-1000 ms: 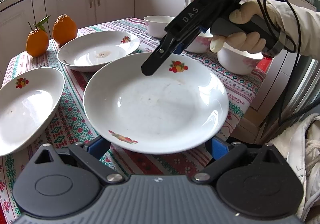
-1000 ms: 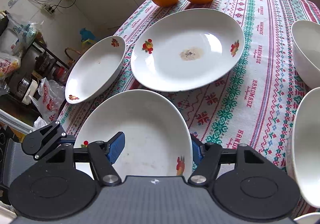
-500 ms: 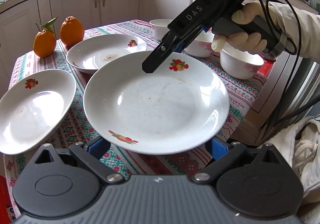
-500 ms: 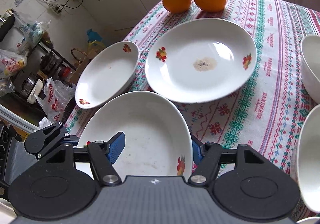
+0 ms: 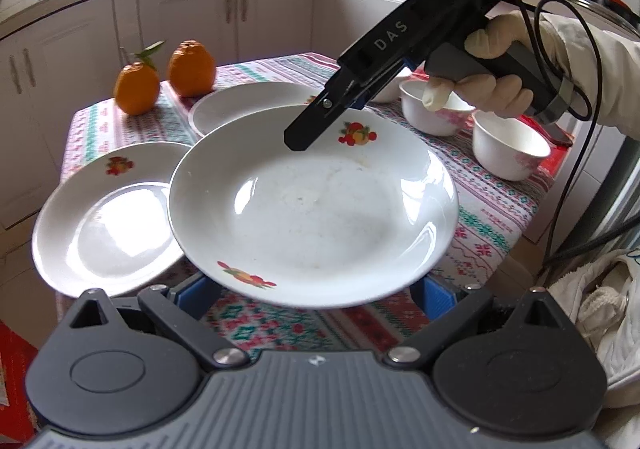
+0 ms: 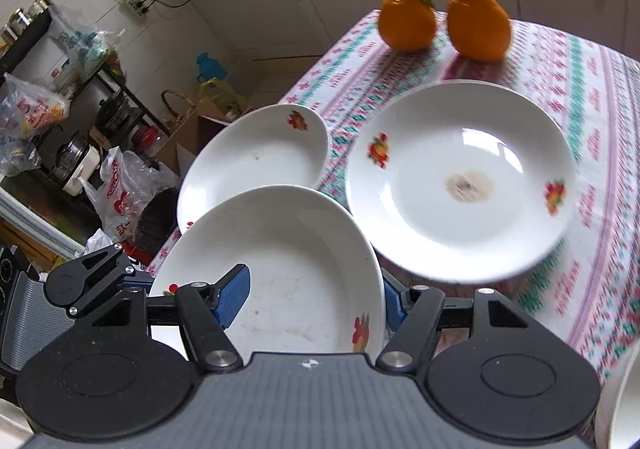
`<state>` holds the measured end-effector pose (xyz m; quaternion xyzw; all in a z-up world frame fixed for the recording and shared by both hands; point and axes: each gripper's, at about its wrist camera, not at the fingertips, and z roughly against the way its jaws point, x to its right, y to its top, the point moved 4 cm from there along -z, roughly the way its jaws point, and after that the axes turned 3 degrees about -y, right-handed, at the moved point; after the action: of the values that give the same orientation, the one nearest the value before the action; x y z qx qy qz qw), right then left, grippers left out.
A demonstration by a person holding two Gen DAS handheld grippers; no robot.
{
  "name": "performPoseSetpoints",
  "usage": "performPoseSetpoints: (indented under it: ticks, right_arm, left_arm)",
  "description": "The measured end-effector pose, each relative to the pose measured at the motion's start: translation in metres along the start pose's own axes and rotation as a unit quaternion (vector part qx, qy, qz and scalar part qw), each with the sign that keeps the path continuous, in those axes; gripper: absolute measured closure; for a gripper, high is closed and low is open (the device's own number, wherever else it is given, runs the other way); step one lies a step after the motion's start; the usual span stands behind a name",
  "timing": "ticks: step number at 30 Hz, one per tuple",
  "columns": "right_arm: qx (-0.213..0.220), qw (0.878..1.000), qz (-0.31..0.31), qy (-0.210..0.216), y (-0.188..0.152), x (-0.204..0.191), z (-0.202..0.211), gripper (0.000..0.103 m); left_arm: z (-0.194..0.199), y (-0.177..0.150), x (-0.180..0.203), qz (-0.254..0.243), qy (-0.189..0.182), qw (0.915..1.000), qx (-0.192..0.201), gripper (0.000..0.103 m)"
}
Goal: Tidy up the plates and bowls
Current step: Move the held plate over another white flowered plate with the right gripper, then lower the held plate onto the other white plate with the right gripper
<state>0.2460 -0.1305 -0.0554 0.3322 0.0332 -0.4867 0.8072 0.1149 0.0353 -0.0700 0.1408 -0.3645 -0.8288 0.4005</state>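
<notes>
A white plate with fruit prints (image 5: 316,209) is held up over the table; it fills the near part of the right wrist view (image 6: 280,269). My right gripper (image 5: 316,125) is shut on its far rim, one finger above and one below. My left gripper (image 5: 316,289) sits under its near rim; its blue pads are wide apart and partly hidden by the plate. A second plate (image 5: 104,217) lies at the table's left edge, partly under the held one. A third plate (image 6: 460,181) with a brown stain lies behind.
Two oranges (image 5: 160,81) stand at the far left of the patterned tablecloth (image 5: 488,217). Several white bowls (image 5: 508,149) stand at the right edge. White cabinets (image 5: 180,17) run behind. A shelf with bags and pots (image 6: 60,109) stands left of the table.
The held plate has risen and shifted left, now overlapping the left plate. Both grippers moved with it. The table and oranges look farther away.
</notes>
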Motion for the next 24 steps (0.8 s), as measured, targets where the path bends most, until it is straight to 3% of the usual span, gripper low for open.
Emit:
performPoseSetpoints:
  ticks: [24]
  right_arm:
    - [-0.033,0.996,0.081,0.033,0.074,-0.053,-0.077,0.031]
  left_arm:
    - [0.026,-0.013,-0.074,0.055,0.072,0.9958,0.009,0.003]
